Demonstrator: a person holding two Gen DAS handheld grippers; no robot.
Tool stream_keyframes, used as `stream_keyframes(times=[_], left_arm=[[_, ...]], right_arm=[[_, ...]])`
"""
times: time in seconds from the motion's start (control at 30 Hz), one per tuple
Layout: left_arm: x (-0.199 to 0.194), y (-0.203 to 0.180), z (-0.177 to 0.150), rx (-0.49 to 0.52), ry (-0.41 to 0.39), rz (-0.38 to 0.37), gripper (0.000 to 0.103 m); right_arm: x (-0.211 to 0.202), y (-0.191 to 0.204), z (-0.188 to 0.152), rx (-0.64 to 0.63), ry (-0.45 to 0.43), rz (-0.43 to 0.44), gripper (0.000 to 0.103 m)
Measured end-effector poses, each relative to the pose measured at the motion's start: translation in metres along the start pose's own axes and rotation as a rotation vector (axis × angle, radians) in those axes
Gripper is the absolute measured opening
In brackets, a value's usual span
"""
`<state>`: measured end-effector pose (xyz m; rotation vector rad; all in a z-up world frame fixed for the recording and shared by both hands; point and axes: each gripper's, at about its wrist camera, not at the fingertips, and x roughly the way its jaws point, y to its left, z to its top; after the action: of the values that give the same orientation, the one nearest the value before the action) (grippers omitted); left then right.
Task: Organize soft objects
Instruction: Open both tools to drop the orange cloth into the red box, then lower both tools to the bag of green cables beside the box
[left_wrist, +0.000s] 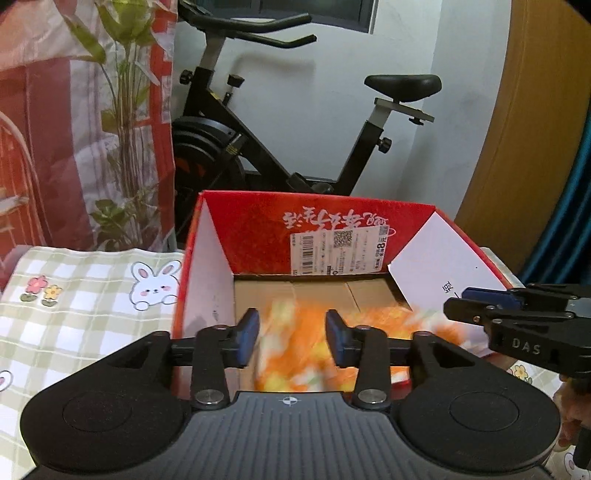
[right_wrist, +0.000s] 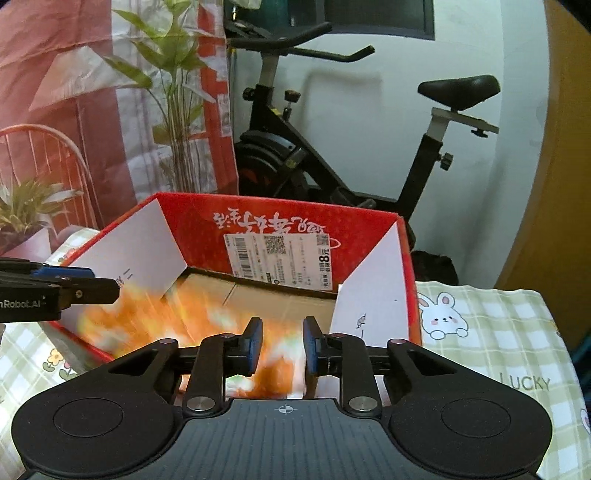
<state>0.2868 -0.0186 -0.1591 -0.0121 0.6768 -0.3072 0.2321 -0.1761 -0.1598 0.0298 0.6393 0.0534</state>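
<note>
Over the box (left_wrist: 258, 229), blurred orange cloth (left_wrist: 295, 350) between parted jaws of left gripper (left_wrist: 291, 338) and right gripper (right_wrist: 283, 345); seemingly light, limp, best pinched at edges.

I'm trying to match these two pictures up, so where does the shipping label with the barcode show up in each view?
Left wrist: shipping label sits centre, on the red box's far inner wall.
Right wrist: shipping label sits centre, on the same wall.
Shared landmark: exercise bike behind the box.
</note>
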Motion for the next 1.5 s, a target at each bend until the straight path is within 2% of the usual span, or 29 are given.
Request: stream_keyframes(times=[0.33, 0.57, 0.8, 1.1, 1.33, 1.5], left_arm=[[-0.044, -0.006, -0.012, 0.014, -0.023, -0.008, 0.050], [-0.062, -0.021, -0.031, 0.031, 0.002, -0.042, 0.050], [-0.056, -0.039, -0.055, 0.061, 0.074, -0.106, 0.050], [-0.041, -0.039, -0.081, 0.020, 0.164, -0.149, 0.049], [-0.033, -0.035, -0.092, 0.000, 0.207, -0.182, 0.045], [-0.028, -0.038, -0.094, -0.007, 0.219, -0.205, 0.045]], right_arm=[[-0.052, 0.013, -0.012, -0.037, -0.072, 0.043, 0.023], [-0.086, 0.013, -0.031, -0.058, -0.066, 0.077, 0.023], [-0.098, 0.013, -0.066, -0.036, -0.011, 0.099, 0.023], [-0.094, 0.029, -0.117, 0.018, 0.058, 0.157, 0.023], [-0.097, 0.046, -0.121, -0.050, 0.067, 0.192, 0.023], [-0.095, 0.047, -0.121, -0.054, 0.075, 0.197, 0.023]])
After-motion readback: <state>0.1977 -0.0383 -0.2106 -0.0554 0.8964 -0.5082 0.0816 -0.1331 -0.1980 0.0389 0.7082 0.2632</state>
